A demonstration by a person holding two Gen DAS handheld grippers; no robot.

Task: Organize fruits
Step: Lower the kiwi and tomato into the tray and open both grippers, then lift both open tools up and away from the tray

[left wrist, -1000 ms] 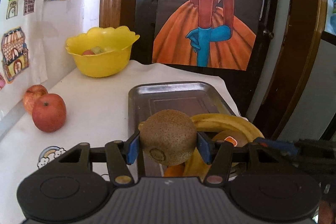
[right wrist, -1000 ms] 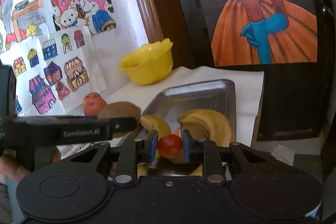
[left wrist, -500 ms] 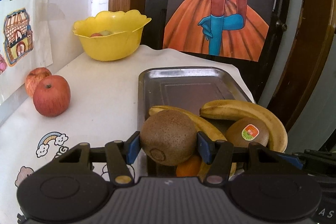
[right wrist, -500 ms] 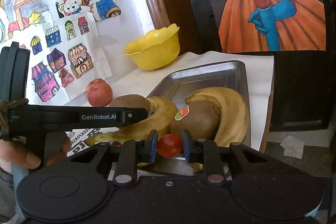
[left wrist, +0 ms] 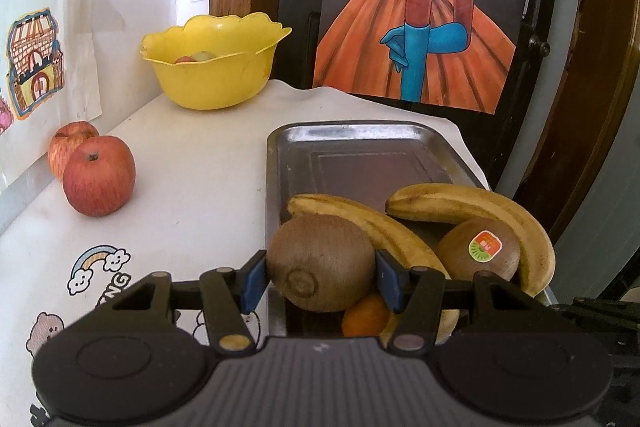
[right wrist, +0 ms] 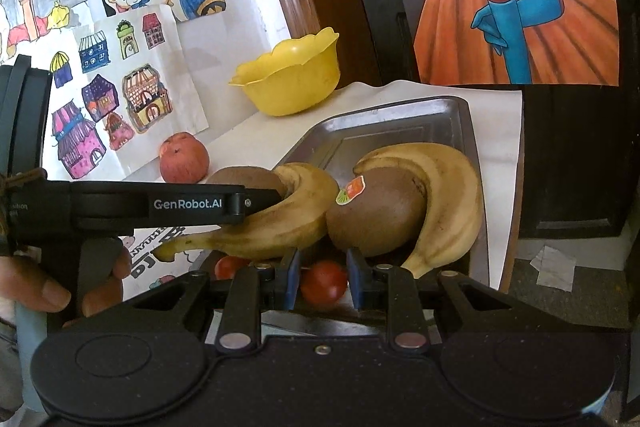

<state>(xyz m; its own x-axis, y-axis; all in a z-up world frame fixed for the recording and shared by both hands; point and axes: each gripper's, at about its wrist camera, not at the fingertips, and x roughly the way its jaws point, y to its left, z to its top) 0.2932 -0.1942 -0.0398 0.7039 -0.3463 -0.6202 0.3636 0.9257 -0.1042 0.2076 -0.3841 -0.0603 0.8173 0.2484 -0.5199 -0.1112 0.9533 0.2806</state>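
Note:
My left gripper [left wrist: 320,277] is shut on a brown kiwi [left wrist: 320,261], held over the near left corner of the metal tray [left wrist: 352,135]. In the tray lie two bananas [left wrist: 476,211], a second kiwi with a sticker [left wrist: 478,253] and a small orange fruit [left wrist: 366,315]. My right gripper [right wrist: 323,283] is shut on a small red tomato [right wrist: 323,282], low at the tray's near edge, in front of the stickered kiwi [right wrist: 376,215] and the bananas [right wrist: 448,195]. Another red tomato [right wrist: 228,267] lies just left of it. The left gripper's body [right wrist: 160,205] reaches in from the left.
A yellow bowl [left wrist: 216,67] holding some fruit stands at the back left. Two red apples [left wrist: 98,179] sit by the wall on the white cloth [left wrist: 192,179]. Drawings hang on the wall; a dark wooden door is behind. The table edge drops off right of the tray.
Both grippers have tilted and sunk toward the tray, so the bananas and stickered kiwi now show fully. Each still grips its fruit.

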